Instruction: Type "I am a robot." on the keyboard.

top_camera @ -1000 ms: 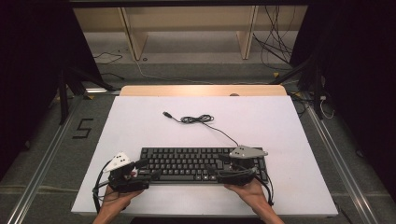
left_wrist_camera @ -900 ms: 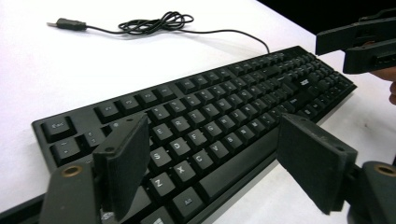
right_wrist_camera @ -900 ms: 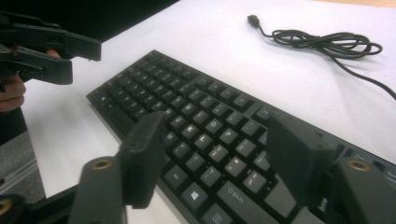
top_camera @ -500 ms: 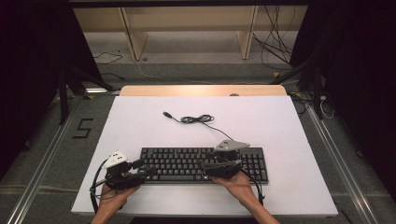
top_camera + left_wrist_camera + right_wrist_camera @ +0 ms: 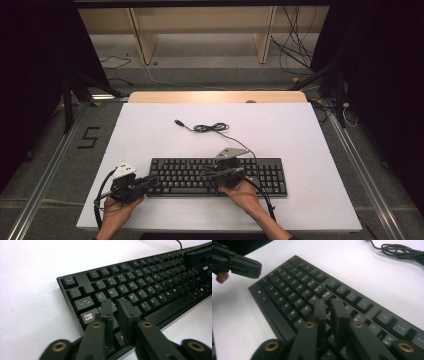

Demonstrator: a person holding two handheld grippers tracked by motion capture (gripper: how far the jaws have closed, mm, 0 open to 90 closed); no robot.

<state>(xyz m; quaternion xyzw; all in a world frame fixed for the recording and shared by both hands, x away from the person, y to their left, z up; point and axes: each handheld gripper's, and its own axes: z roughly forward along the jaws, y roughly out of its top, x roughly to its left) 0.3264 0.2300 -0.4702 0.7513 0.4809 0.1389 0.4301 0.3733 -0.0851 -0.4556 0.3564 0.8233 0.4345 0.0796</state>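
Note:
A black keyboard (image 5: 180, 175) lies on the white table (image 5: 300, 135), near its front edge. My left gripper (image 5: 152, 178) sits at the keyboard's left end, its tips over the Caps Lock and A keys (image 5: 116, 303). Held over the middle of the keyboard, my right gripper (image 5: 207, 174) points left, with its tips above the H and J keys (image 5: 328, 303). Both pairs of jaws have just been closing. They now stand nearly together, with nothing between them. The left gripper (image 5: 249, 268) also appears far off in the right gripper view.
The keyboard's black cable (image 5: 210, 128) lies coiled behind it, its plug (image 5: 177, 122) loose on the table. Beyond the table stand a wooden shelf frame (image 5: 200, 30) and floor cables (image 5: 295, 55). Metal rails (image 5: 45, 175) run along both sides.
My right gripper has moved left from the keyboard's right end to its middle. Both grippers' jaws have closed from wide apart to nearly together. The left hand has barely moved.

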